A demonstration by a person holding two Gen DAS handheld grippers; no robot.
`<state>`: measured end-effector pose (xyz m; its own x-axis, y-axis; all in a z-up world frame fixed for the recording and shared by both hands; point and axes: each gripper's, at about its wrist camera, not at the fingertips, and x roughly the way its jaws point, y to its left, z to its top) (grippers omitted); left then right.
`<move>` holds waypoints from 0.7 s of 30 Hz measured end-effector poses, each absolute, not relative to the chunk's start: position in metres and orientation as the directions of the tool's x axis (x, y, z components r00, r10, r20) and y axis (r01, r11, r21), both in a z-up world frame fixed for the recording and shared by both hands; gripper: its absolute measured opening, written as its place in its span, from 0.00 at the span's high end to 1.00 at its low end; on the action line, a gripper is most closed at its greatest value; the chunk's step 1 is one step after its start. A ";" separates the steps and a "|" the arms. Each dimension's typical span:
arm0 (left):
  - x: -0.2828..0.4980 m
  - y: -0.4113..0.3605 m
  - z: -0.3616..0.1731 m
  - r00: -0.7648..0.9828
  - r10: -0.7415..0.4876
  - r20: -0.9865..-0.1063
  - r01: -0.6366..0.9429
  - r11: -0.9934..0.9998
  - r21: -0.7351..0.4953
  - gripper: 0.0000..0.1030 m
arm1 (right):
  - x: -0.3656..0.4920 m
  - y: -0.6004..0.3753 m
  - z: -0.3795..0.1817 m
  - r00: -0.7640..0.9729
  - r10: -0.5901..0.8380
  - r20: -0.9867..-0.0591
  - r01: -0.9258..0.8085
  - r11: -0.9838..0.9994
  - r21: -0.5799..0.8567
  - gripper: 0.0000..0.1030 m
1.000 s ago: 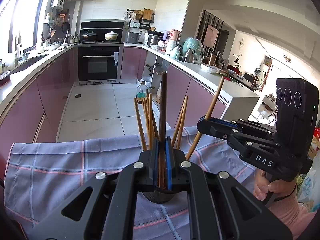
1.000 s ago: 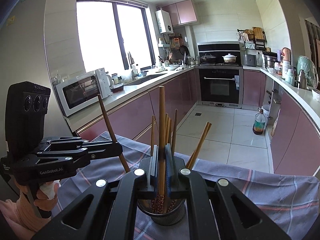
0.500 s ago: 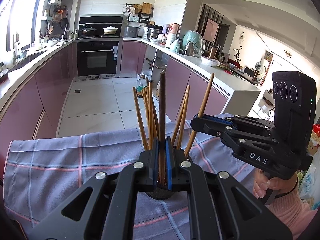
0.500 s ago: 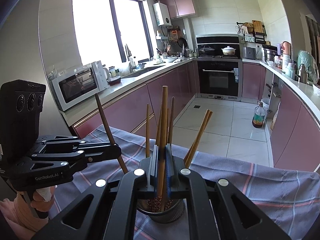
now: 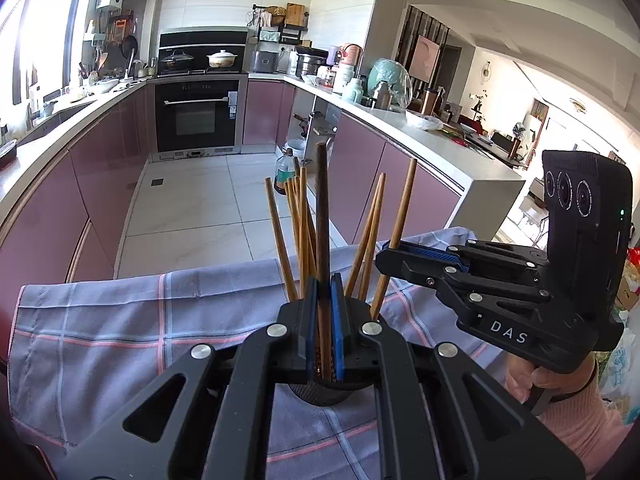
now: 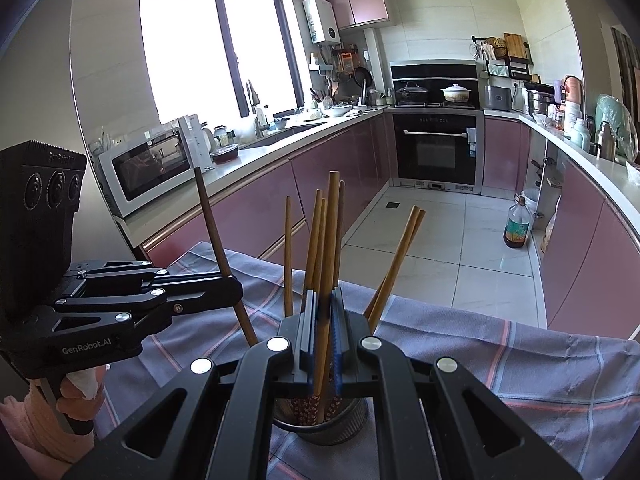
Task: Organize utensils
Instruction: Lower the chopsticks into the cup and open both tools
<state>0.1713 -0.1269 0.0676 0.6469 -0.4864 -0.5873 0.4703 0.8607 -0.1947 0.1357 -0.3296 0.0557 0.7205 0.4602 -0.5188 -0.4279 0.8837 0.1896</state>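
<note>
Over a plaid cloth [image 5: 120,320] in a pink-cabinet kitchen, each gripper [image 5: 323,292] [image 6: 325,304] clamps a chopstick [image 5: 322,208] [image 6: 330,240].

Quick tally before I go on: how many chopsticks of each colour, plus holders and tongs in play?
dark chopstick: 1
light chopsticks: 7 countable in the right wrist view; the cluster may hide more
mesh holder: 1
tongs: 2, left tongs and right tongs
Total: 11

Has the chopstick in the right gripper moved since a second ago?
Yes. The right gripper has swung its chopstick more upright and closer to the holder.
</note>
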 end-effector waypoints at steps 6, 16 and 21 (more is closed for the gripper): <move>0.177 -0.128 0.066 0.642 -0.498 -0.583 0.472 0.856 -0.211 0.93 | 0.141 -0.330 0.052 0.713 0.461 -0.528 -0.430 0.883 0.189 0.95; 0.186 -0.125 0.063 0.623 -0.525 -0.579 0.478 0.842 -0.250 0.93 | 0.142 -0.330 0.051 0.712 0.461 -0.530 -0.429 0.883 0.191 0.94; 0.187 -0.125 0.061 0.610 -0.545 -0.575 0.479 0.832 -0.280 0.93 | 0.142 -0.330 0.050 0.712 0.461 -0.529 -0.429 0.883 0.191 0.94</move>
<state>0.1868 -0.1245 0.0611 0.6099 -0.5452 -0.5752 0.4793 0.8317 -0.2802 0.1423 -0.3301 0.0501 0.7123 0.4611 -0.5292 -0.4292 0.8827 0.1914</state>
